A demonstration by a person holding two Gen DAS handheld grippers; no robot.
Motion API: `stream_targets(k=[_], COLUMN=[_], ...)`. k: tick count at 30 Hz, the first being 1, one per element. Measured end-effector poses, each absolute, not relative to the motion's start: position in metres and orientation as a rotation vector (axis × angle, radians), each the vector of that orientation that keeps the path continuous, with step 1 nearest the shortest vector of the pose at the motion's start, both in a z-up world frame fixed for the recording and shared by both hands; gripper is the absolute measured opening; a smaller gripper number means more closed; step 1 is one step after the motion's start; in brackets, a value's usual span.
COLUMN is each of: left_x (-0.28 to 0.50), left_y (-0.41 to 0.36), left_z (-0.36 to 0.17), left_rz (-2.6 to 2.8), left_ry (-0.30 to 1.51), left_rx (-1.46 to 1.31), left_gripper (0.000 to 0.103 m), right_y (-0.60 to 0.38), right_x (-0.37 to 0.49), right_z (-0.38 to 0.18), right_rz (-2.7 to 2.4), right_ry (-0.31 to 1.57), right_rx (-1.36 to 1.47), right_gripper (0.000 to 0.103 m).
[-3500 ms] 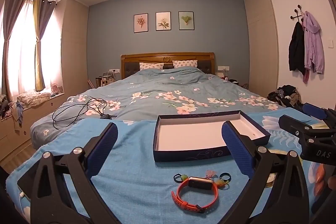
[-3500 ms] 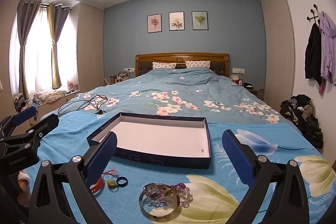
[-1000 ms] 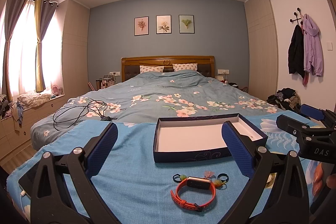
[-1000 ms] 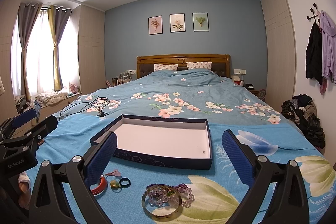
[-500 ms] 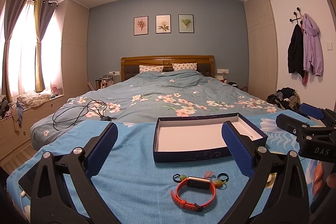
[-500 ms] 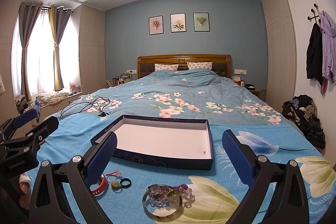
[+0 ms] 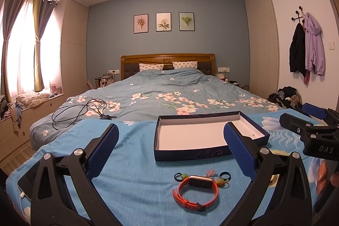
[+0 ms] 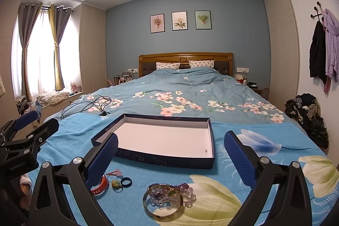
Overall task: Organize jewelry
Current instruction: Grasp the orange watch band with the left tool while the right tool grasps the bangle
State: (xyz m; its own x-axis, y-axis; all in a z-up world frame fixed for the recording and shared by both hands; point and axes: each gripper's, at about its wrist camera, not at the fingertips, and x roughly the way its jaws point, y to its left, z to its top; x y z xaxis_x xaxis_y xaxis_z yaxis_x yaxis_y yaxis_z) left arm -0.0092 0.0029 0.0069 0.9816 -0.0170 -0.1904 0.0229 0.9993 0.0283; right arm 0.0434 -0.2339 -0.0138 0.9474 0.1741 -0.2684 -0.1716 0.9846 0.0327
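Observation:
A dark blue shallow box [image 7: 190,154] [image 8: 165,157] with a white inside lies on the light blue blanket; only a tiny speck shows in it. Nearer me lie an orange watch band [image 7: 196,190] [image 8: 98,185], small dark rings [image 7: 225,174] [image 8: 126,181], a pink clip [image 7: 210,172] and a green charm. In the right wrist view a metal bangle [image 8: 163,203] rests over purple bead bracelets [image 8: 186,192]. My left gripper [image 7: 171,151] hovers open above the watch band. My right gripper [image 8: 169,154] hovers open above the bangle. Neither holds anything.
A black cable [image 7: 78,111] coils on the floral duvet at far left. A phone [image 7: 29,180] lies at the blanket's near left edge. Clothes are piled on the floor [image 8: 307,118] at right. The bed stretches back to a wooden headboard [image 7: 167,60].
Both grippers have drifted only slightly; the box and jewelry lie where they were. Both sets of jaws stay wide apart.

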Motion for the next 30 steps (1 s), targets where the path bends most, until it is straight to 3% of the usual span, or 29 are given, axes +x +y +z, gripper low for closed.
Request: stream_targets(k=[9, 15, 18, 20, 24, 30], left_x=[0.004, 0.03, 0.045, 0.055, 0.071, 0.083], left_y=[0.006, 0.011, 0.011, 0.012, 0.01, 0.003], left_z=[-0.007, -0.024, -0.033, -0.039, -0.051, -0.07], left_rz=[-0.083, -0.174, -0.199, -0.221, -0.247, -0.276], left_ry=[0.285, 0.421, 0.488, 0.531, 0.598, 0.722], left_rx=[0.049, 0.058, 0.095, 0.11, 0.13, 0.167], left_gripper=[0.097, 0.097, 0.097, 0.088, 0.081, 0.056], right_y=[-0.236, -0.237, -0.238, -0.24, -0.247, -0.253], right_x=[0.046, 0.054, 0.058, 0.061, 0.069, 0.079], right_z=[-0.018, -0.033, -0.045, -0.055, -0.073, -0.086], right_rz=[0.206, 0.259, 0.272, 0.284, 0.303, 0.324], right_ry=[0.336, 0.478, 0.563, 0.623, 0.74, 0.836], right_rx=[0.008, -0.02, -0.028, -0.023, 0.028, 0.09], right_gripper=[0.097, 0.096, 0.087, 0.075, 0.055, 0.025])
